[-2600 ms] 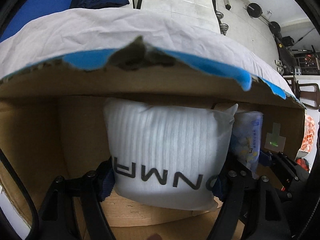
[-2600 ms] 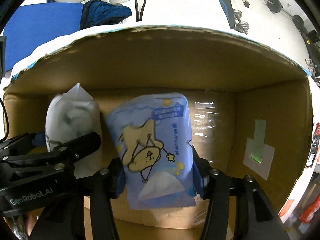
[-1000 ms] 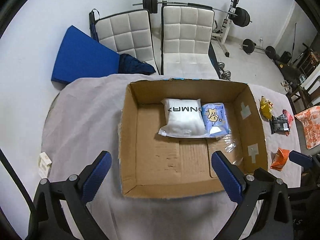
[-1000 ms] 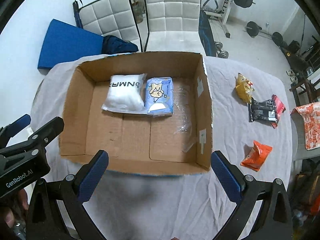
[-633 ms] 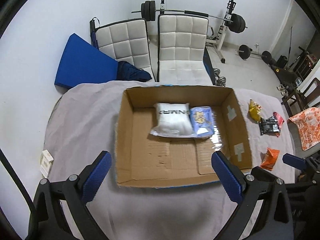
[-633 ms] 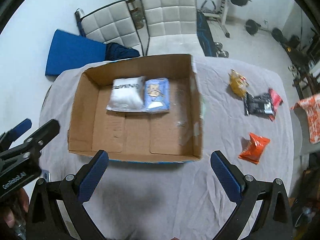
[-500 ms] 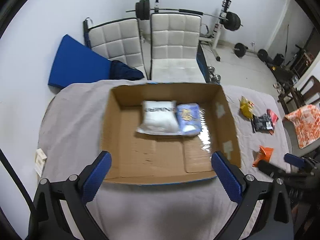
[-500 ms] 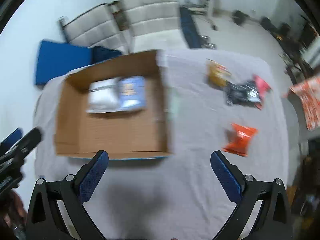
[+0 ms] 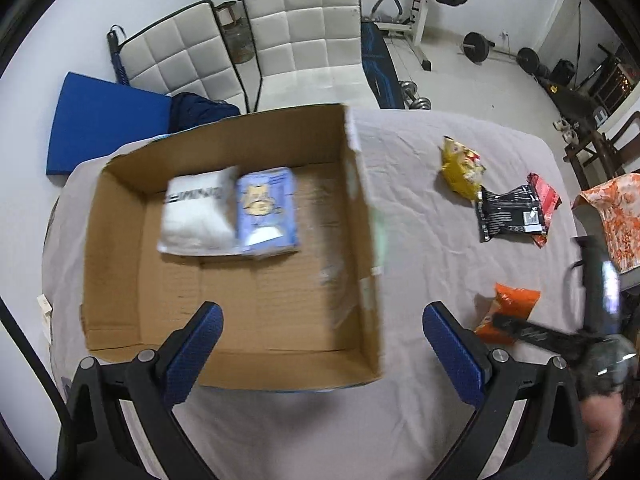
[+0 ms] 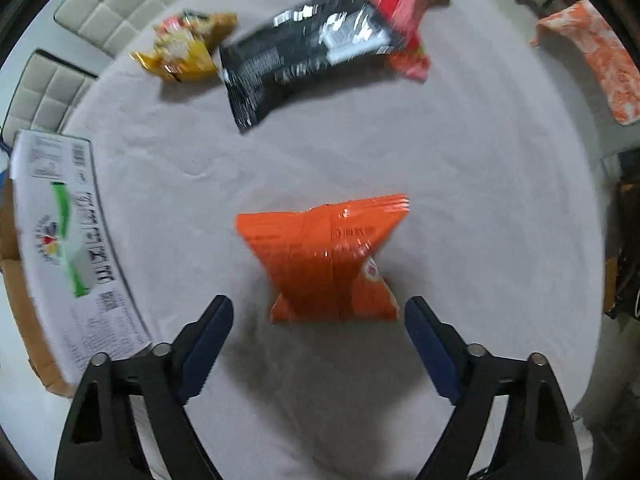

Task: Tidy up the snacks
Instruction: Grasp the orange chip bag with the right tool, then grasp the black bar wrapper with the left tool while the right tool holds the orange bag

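An open cardboard box sits on the grey-clothed table, holding a white packet and a light blue packet side by side against its far wall. My left gripper hovers open and empty above the box's near right corner. My right gripper is open just short of an orange snack bag lying flat on the cloth; its fingers flank the bag's near end without touching. That orange bag and the right gripper's body show at the right of the left wrist view.
Beyond the orange bag lie a black packet, a red packet partly under it and a yellow bag. The box's printed outer wall stands to the left. An orange patterned cloth and white chairs edge the table.
Both grippers let go of their packets in the box and pulled back high. The right gripper then swung right and dropped low toward the orange bag; the left view shifted right.
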A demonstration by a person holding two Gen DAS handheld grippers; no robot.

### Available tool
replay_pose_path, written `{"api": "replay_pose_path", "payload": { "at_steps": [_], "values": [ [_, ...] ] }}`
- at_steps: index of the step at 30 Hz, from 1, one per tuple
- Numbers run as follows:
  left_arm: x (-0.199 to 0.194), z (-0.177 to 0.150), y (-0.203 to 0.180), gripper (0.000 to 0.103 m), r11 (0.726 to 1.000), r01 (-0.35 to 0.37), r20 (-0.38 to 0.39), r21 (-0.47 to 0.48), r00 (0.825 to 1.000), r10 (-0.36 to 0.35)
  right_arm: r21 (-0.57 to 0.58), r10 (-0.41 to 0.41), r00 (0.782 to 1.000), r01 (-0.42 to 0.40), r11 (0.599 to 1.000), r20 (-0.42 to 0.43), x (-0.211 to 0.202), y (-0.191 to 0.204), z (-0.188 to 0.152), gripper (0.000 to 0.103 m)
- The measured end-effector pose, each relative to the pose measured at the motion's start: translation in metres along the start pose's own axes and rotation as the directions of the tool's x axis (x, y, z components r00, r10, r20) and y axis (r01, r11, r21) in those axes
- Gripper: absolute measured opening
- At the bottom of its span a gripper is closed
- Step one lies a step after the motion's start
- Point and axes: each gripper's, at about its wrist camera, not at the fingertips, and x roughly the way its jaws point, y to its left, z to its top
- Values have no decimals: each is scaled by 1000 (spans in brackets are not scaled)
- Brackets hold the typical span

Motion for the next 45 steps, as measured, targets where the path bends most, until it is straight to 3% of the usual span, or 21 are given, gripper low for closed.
{"api": "replay_pose_path", "payload": {
  "at_steps": [1, 2, 7, 9, 11, 14, 18, 21, 23, 27, 29, 33, 35, 38, 41, 42, 44, 45],
  "values": [
    [1, 2, -8, 103, 1000, 0, -5, 4, 1000, 0, -22, -5, 1000, 4, 1000, -22, 8, 0, 3, 74],
    [2, 4, -16, 103, 1000, 1, -8, 8, 1000, -1, -42, -18, 999, 16, 999, -37, 13, -1, 4, 57],
    [8, 22, -71, 103, 998, 19, -22, 63, 1000, -18, -110, -32, 998, 26, 994, -49, 5, -26, 14, 46],
    [13, 34, -102, 103, 989, 33, -27, 145, 999, -29, -105, -36, 998, 31, 994, -44, -6, -49, 27, 39],
    [22, 46, -130, 103, 970, 44, -24, 239, 999, -40, -102, -37, 998, 31, 994, -55, -15, -71, 42, 39],
    [48, 71, -176, 103, 913, 70, -44, 402, 997, -57, -122, -89, 994, 81, 989, -64, -23, -99, 64, 39],
    [92, 96, -228, 103, 805, 49, -65, 591, 998, -13, -113, -58, 993, 47, 992, -100, -24, -126, 85, 39],
    [120, 99, -261, 103, 699, 65, -80, 712, 997, -10, -107, -44, 993, 32, 994, -109, -23, -136, 93, 39],
    [138, 94, -282, 103, 602, 86, -99, 794, 995, -11, -103, -27, 992, 15, 995, -121, -20, -138, 93, 39],
    [167, 82, -305, 103, 444, 71, -106, 893, 993, 55, -117, -29, 990, 13, 993, -135, -13, -142, 93, 39],
    [176, 80, -309, 102, 410, 85, -122, 908, 991, 63, -127, -35, 990, 17, 992, -137, -10, -137, 90, 39],
    [189, 82, -316, 89, 415, 143, -181, 898, 982, 54, -139, -42, 989, 23, 990, -140, -9, -136, 87, 39],
    [189, 78, -316, 71, 415, 166, -200, 894, 979, 39, -143, -45, 989, 25, 989, -140, -6, -132, 86, 39],
    [185, 67, -316, 53, 439, 197, -226, 877, 974, 14, -146, -49, 989, 28, 989, -143, -5, -127, 88, 39],
    [179, 63, -307, 45, 527, 210, -244, 824, 970, -4, -148, -56, 989, 36, 988, -137, -5, -123, 84, 39],
    [177, 61, -299, 44, 574, 229, -263, 786, 965, -25, -147, -57, 989, 37, 988, -136, -5, -124, 82, 39],
    [175, 60, -284, 41, 638, 250, -279, 729, 959, -57, -140, -57, 989, 38, 989, -135, -2, -120, 84, 39],
    [172, 58, -275, 40, 682, 256, -284, 685, 956, -74, -135, -53, 989, 35, 990, -135, -2, -119, 85, 39]
  ]
}}
